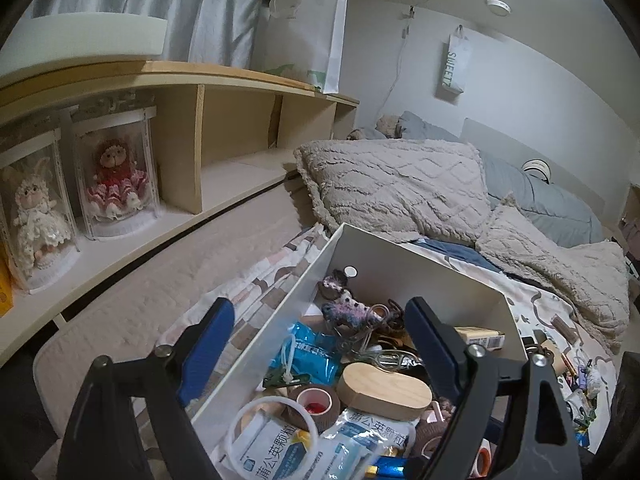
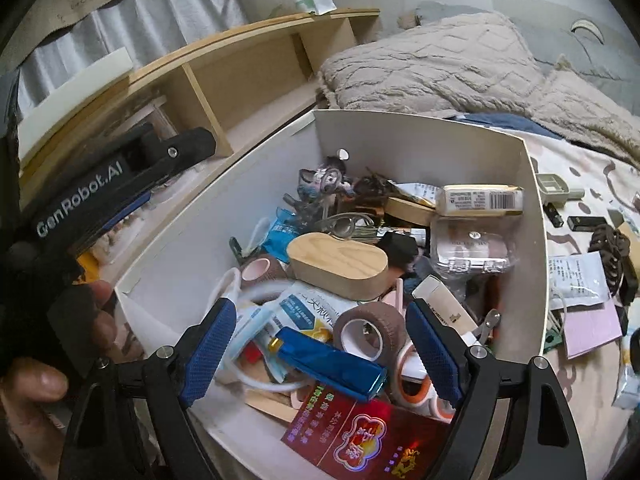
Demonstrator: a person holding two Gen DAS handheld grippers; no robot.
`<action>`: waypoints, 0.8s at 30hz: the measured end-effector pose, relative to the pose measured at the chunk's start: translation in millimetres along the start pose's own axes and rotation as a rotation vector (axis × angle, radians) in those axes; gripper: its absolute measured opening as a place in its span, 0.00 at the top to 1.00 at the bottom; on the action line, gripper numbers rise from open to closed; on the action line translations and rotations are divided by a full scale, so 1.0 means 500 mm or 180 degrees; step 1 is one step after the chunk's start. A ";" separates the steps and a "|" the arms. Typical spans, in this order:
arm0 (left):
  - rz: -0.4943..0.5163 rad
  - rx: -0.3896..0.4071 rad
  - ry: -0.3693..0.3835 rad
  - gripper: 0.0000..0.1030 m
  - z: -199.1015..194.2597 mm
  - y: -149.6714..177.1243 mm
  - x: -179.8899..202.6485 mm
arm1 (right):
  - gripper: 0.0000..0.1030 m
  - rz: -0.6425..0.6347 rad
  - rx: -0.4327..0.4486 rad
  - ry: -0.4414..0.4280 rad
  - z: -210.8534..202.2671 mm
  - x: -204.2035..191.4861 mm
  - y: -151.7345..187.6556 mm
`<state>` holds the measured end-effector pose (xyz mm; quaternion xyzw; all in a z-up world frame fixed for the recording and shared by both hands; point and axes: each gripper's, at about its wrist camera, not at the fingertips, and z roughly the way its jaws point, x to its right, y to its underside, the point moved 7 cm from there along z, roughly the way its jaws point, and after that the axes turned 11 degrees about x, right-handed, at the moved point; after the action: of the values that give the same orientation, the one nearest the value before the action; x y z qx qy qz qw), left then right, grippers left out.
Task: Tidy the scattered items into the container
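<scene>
A white open box (image 1: 420,264) (image 2: 400,136) sits on the bed, filled with many small items: an oval wooden case (image 1: 384,390) (image 2: 340,264), brown tape rolls (image 2: 370,326), a blue metallic lighter (image 2: 328,362), medicine sachets (image 1: 280,444) and a red packet (image 2: 360,436). My left gripper (image 1: 320,344) is open and straddles the box's left wall; its body shows in the right wrist view (image 2: 120,184). My right gripper (image 2: 316,344) is open and empty above the near items in the box.
Scattered items lie on the patterned sheet right of the box: a pink card (image 2: 592,328), a white sachet (image 2: 576,280), a dark braided cord (image 2: 612,248), small black pieces (image 2: 584,222). A wooden shelf (image 1: 224,128) with boxed dolls (image 1: 116,176) stands left. Beige blankets (image 1: 400,184) lie behind.
</scene>
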<state>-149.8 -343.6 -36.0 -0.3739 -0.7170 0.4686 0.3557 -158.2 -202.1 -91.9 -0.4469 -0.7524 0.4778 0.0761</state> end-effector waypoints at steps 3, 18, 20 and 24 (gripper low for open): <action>0.0021 0.0013 -0.0008 0.11 -0.002 -0.002 0.001 | 0.14 -0.0050 0.0064 0.0040 -0.011 -0.001 -0.006; 0.0191 0.0078 -0.0010 0.11 -0.025 -0.013 0.028 | 0.13 -0.0202 0.0286 0.0247 -0.087 0.035 -0.018; 0.0234 0.0080 -0.0006 0.11 -0.031 -0.011 0.037 | 0.13 -0.0192 0.0321 0.0286 -0.101 0.046 -0.022; 0.0264 0.0064 0.0105 0.11 -0.045 -0.010 0.067 | 0.13 -0.0215 0.0388 0.0386 -0.129 0.065 -0.028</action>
<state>-147.0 -306.7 -19.2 -0.4074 -0.6902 0.4840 0.3514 -151.0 -137.8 -56.9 -0.4439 -0.7306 0.4920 0.1646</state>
